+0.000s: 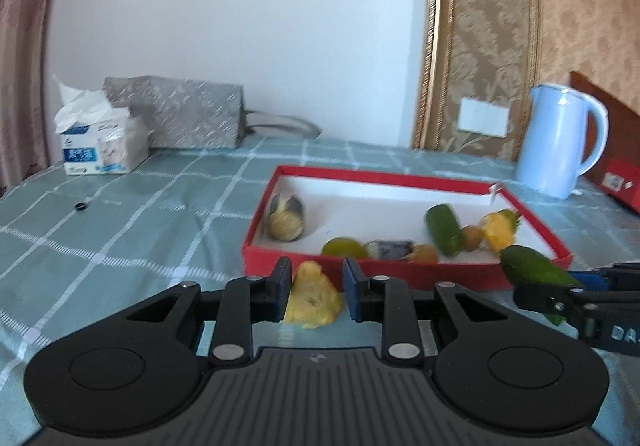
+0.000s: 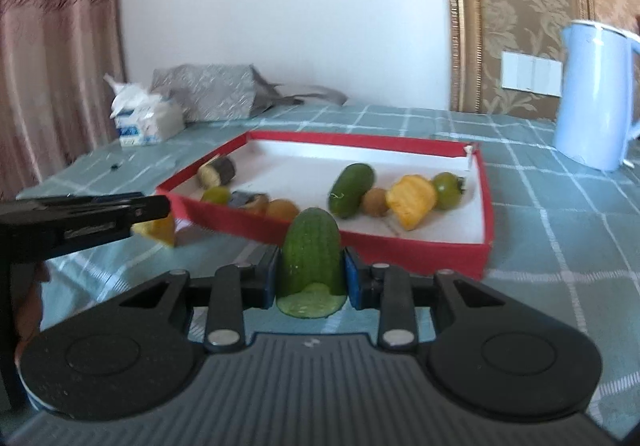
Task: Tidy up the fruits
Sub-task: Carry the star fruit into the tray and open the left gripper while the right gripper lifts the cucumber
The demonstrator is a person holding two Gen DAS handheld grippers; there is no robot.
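A red box with a white inside holds several toy fruits, among them a green cucumber and a yellow piece. My left gripper is open around a yellow fruit piece lying on the cloth just before the box; the left pad touches it, the right pad stands apart. My right gripper is shut on a cut green cucumber half, held before the box's near wall. The cucumber half also shows in the left wrist view.
A teal checked cloth covers the table. A tissue pack and grey bag stand at the back left. A pale blue kettle stands at the back right, a red item beside it. A small black ring lies left.
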